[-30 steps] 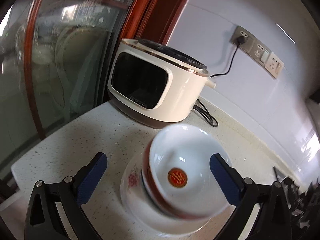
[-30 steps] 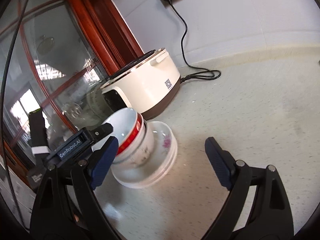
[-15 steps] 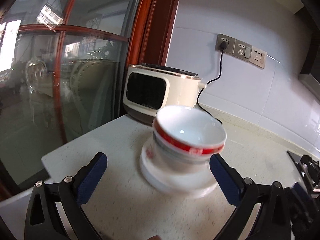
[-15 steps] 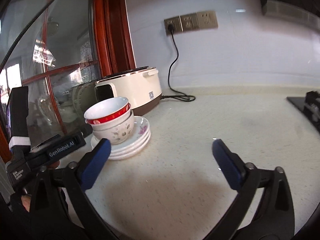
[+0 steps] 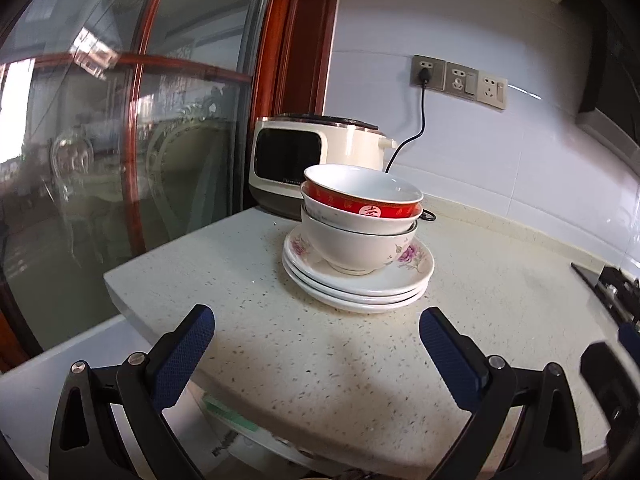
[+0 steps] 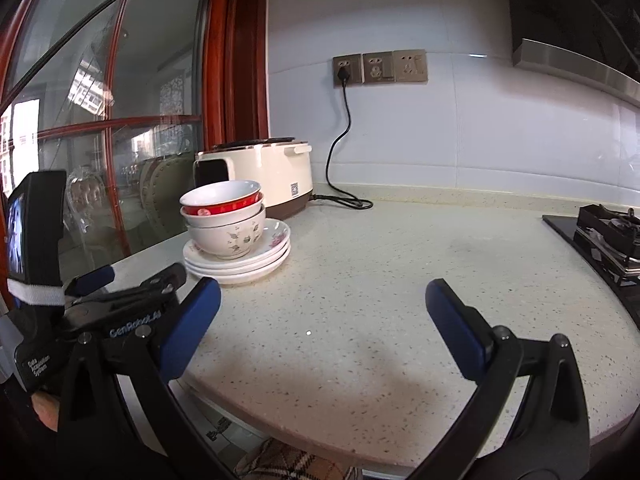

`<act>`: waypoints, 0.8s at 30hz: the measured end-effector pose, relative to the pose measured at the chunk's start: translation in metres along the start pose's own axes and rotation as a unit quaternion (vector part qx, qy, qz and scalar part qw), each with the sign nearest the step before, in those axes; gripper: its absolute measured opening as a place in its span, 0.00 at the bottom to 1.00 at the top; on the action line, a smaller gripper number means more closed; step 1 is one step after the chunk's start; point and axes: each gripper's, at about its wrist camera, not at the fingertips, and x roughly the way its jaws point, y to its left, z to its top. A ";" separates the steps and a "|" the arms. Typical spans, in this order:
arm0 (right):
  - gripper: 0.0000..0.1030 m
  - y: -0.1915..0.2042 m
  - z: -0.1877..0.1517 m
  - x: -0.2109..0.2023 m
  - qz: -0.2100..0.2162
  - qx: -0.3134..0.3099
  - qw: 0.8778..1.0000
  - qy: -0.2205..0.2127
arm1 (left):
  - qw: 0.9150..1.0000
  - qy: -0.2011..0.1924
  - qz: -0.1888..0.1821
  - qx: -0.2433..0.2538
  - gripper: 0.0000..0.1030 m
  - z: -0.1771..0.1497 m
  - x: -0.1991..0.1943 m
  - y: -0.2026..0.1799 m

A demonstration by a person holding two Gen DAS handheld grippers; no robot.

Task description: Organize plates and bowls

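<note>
Speckled surface (image 6: 360, 300) first: our whole stack sits at its far left corner, just in front of the cream cooker (image 5: 320, 160). Three plates (image 5: 360, 284) on the bottom, three nested bowls (image 5: 360, 216) on top, red-banded one uppermost. Looks like the stacking step is done. Left gripper (image 5: 316, 344) and right gripper (image 6: 320, 312) hang short of it, fingers spread wide, nothing between them. Next move is probably just clearing off without bumping it.

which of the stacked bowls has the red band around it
The top bowl with the red band, nested in the stack. Below it sit a plain white bowl showing only its rim and the bottom white bowl with small flower prints, standing on the plates.
</note>
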 end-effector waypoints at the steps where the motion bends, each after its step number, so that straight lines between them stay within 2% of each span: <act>1: 0.99 -0.001 0.000 0.001 -0.001 0.004 1.000 0.000 | 1.000 0.001 0.001 0.004 1.00 -0.001 0.000 0.000; 11: 0.99 -0.002 -0.006 0.000 -0.002 0.006 1.000 0.010 | 0.999 0.019 -0.002 0.034 1.00 -0.014 0.006 -0.005; 24: 1.00 -0.001 -0.007 0.000 -0.002 0.007 1.000 0.015 | 0.999 0.019 -0.007 0.041 1.00 -0.016 0.001 -0.007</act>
